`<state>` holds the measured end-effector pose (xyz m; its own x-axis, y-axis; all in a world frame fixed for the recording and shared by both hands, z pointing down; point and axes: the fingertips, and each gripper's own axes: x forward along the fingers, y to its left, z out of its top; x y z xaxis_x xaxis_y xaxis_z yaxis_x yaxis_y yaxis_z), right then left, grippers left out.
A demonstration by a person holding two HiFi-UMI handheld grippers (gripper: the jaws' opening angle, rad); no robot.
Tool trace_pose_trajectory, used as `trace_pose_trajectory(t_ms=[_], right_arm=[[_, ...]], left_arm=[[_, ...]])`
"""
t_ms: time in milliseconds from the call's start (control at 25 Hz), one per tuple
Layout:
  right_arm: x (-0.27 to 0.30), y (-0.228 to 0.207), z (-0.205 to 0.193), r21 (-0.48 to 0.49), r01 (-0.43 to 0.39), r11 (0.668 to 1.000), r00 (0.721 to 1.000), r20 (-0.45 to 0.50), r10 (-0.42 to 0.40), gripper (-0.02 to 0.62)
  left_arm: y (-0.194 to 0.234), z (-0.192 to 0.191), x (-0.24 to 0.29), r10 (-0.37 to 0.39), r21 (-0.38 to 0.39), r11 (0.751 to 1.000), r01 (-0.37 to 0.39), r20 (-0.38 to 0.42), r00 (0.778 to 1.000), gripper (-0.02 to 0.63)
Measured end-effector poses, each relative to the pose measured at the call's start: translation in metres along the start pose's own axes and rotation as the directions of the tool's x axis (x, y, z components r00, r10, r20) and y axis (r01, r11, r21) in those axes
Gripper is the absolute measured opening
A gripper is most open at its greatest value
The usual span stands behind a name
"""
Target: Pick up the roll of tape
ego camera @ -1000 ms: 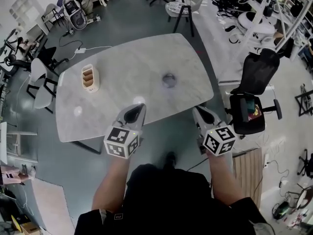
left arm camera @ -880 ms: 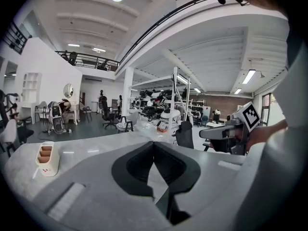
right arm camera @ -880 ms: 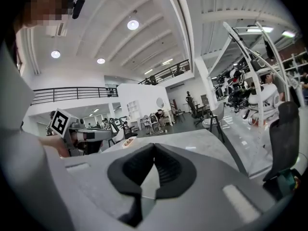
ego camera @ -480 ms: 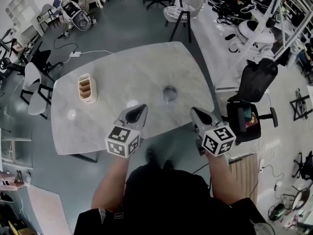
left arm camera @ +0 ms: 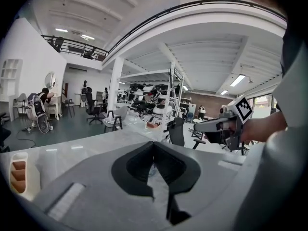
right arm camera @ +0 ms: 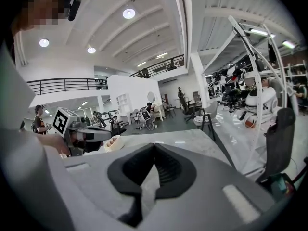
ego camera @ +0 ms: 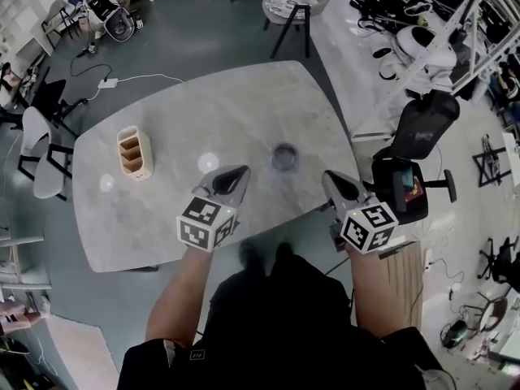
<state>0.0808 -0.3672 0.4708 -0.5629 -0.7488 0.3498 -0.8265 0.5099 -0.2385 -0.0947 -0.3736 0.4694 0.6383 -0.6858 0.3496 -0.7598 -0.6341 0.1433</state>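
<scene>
Table [ego camera: 146,210] holds tape roll [ego camera: 283,156] ahead, between closed left gripper [ego camera: 238,174] and closed right gripper [ego camera: 330,179].

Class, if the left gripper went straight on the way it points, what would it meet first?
Probably the roll of tape, lying on the table ahead of the shut left gripper; depth is unclear.

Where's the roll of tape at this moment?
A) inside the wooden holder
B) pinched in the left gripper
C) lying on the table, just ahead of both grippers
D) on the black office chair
C: the roll of tape lies on the table, untouched, just beyond the shut left gripper and right gripper.
</scene>
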Motion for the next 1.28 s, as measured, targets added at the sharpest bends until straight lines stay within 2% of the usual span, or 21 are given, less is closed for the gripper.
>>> trace_pose_trajectory(t_ms=[200, 240, 280, 320, 440, 640, 760, 1040, 1280], right_arm=[[0.012, -0.028, -0.008, 0.027, -0.002, 1.0, 1.0, -0.01, 0.002, 0.003], [0.013, -0.032, -0.008, 0.033, -0.008, 0.999, 1.0, -0.01, 0.008, 0.003], [0.013, -0.035, -0.008, 0.038, -0.013, 0.999, 1.0, -0.009, 0.014, 0.003], [0.014, -0.039, -0.008, 0.042, -0.017, 0.999, 1.0, -0.006, 0.017, 0.003], [0.016, -0.052, -0.008, 0.055, -0.024, 0.998, 1.0, -0.002, 0.025, 0.003], [0.016, -0.073, -0.02, 0.078, -0.025, 0.997, 0.999, -0.024, 0.026, 0.003], [0.018, -0.083, -0.025, 0.096, -0.019, 0.995, 0.999, -0.033, 0.023, 0.003], [0.023, -0.101, -0.038, 0.124, -0.011, 0.992, 0.998, -0.053, 0.018, 0.003], [0.027, -0.115, -0.049, 0.149, -0.005, 0.989, 0.997, -0.071, 0.016, 0.003]], left_arm=[[-0.002, -0.01, 0.037, -0.018, 0.027, 0.999, 0.02, -0.068, 0.998, 0.003], [-0.005, -0.011, 0.043, -0.022, 0.03, 0.999, 0.024, -0.082, 0.996, 0.022], [-0.009, -0.013, 0.05, -0.031, 0.032, 0.999, 0.034, -0.097, 0.995, 0.087], [-0.013, -0.015, 0.056, -0.043, 0.035, 0.998, 0.047, -0.115, 0.992, 0.124], [-0.019, -0.024, 0.077, -0.07, 0.056, 0.995, 0.081, -0.171, 0.983, 0.162], [-0.03, -0.041, 0.114, -0.122, 0.09, 0.985, 0.148, -0.245, 0.962, 0.186], [-0.035, -0.052, 0.134, -0.151, 0.113, 0.975, 0.192, -0.297, 0.943, 0.187], [-0.034, -0.089, 0.179, -0.16, 0.178, 0.95, 0.257, -0.429, 0.889, 0.193], [-0.036, -0.128, 0.211, -0.134, 0.263, 0.908, 0.327, -0.556, 0.82, 0.202]])
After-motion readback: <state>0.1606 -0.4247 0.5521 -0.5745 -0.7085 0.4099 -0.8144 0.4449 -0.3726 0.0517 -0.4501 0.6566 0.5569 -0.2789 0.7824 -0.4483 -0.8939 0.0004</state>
